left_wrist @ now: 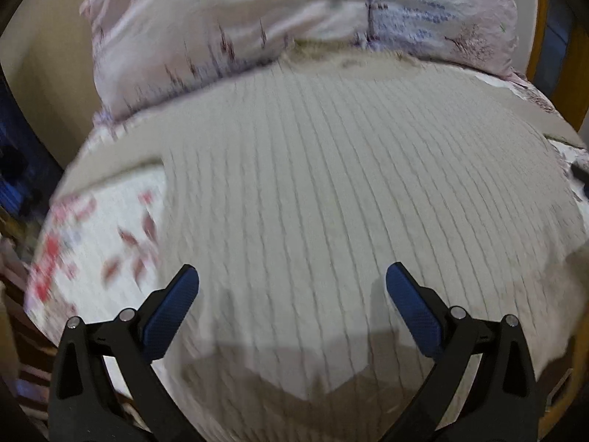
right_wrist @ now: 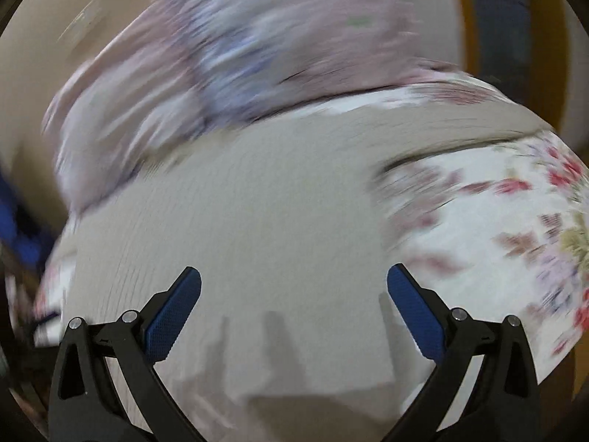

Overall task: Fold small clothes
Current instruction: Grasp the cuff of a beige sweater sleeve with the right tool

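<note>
One ribbed beige garment (left_wrist: 331,184) lies spread on the floral bedsheet (left_wrist: 110,228), one pink pillow (left_wrist: 257,11) beyond it. Two grippers, left gripper (left_wrist: 292,287) and right gripper (right_wrist: 293,287), hover above it, jaws spread wide, empty.

Bed (left_wrist: 121,217) under a white sheet printed with red and pink flowers. Spread flat across it, a pale ribbed knit (left_wrist: 331,184), covering most of the middle. At the far end, a pinkish patterned pillow (left_wrist: 228,18), its near edge touching the knit. Both views blurred, the right one more.
</note>
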The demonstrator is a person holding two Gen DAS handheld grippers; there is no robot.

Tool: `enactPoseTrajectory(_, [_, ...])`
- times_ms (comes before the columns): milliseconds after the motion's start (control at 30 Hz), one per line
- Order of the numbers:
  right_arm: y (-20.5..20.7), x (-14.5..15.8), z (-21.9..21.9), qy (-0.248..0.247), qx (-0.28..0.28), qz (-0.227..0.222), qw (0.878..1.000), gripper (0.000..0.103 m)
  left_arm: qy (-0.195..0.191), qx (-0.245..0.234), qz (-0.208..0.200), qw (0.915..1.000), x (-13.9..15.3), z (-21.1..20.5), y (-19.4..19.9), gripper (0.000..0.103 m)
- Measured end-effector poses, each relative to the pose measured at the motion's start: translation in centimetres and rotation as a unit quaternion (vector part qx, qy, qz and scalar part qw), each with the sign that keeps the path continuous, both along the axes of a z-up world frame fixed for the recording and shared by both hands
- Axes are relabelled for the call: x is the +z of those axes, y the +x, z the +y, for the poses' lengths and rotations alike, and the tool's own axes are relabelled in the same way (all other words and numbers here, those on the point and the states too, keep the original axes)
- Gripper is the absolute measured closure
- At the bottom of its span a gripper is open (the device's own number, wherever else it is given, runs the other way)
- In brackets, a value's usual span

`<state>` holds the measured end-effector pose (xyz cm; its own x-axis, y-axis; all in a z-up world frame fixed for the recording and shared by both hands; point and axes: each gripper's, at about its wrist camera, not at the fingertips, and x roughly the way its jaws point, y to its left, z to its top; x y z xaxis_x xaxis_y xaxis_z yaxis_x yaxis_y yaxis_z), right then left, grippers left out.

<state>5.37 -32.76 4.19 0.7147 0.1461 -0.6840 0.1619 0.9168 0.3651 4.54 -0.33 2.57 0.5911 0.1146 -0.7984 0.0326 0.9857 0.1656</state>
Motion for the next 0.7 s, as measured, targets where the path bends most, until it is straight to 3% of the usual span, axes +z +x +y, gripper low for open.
enactPoseTrajectory(133, [3.4,0.0,-8.8,0.068,-0.096,0.019,0.993,0.015,-0.001,-0.013,-0.021,0.9997,1.6,-0.1,2.3,0.002])
enactPoseTrajectory(233, [5.7,-1.5,-15.0,0.13,-0.174,0.048,0.975,0.031,-0.022,-0.025,-0.029,0.999,2.2,-0.2,4.3,0.002])
enactPoseTrajectory(333, [7.2,-3.0,-19.2,0.166,-0.227,0.063,0.958,0.04,-0.049,-0.031,-0.029,0.9979,2.4,-0.2,6.2,0.002])
enactPoseTrajectory(467, [8.8,-4.3,-22.2,0.178,-0.261,0.073,0.946,0.049,-0.076,-0.034,-0.031,0.996,2.3,-0.4,8.2,0.002])
enactPoseTrajectory(700, [9.4,-5.7,-25.3,0.201,-0.304,0.056,0.93,0.065,-0.018,-0.019,-0.051,0.9984,1.9,-1.6,11.1,0.002])
